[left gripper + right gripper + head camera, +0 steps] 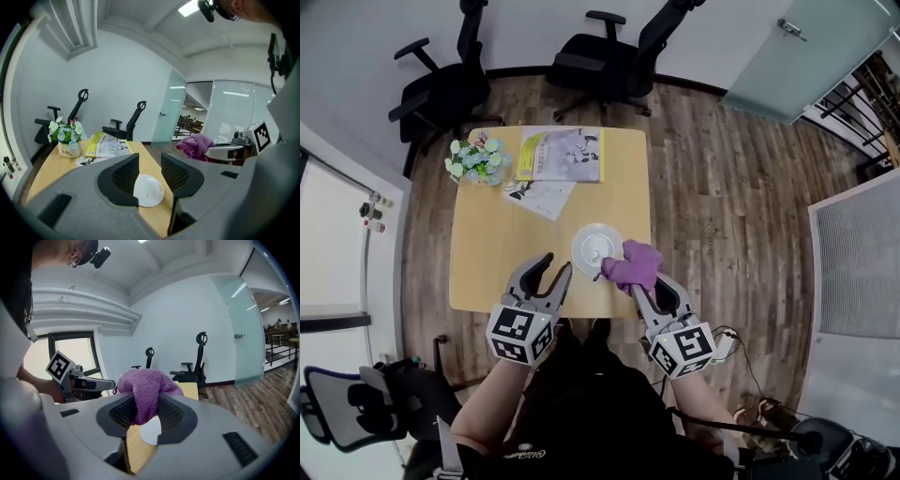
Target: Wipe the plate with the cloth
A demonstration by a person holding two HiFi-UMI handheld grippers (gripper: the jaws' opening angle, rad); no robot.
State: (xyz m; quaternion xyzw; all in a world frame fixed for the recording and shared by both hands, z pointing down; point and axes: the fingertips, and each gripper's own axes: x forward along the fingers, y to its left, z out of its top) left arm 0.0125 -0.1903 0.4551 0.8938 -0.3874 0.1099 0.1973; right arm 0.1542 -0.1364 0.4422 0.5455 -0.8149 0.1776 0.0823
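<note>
Two grippers work over the pale wooden table [492,262]. The right gripper [636,281] clamps a bunched purple terry cloth [633,264] at the rim of the small round white plate [592,246]. The left gripper [556,266] gapes empty beside it. Unsteadied, the plate may skid toward the near table edge under wiping pressure.

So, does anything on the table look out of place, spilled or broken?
Nothing looks spilled or broken. Only the loose papers lie askew at the booklet's near edge. The plate sits flat on the table, and the right gripper holds the cloth by its edge.
</note>
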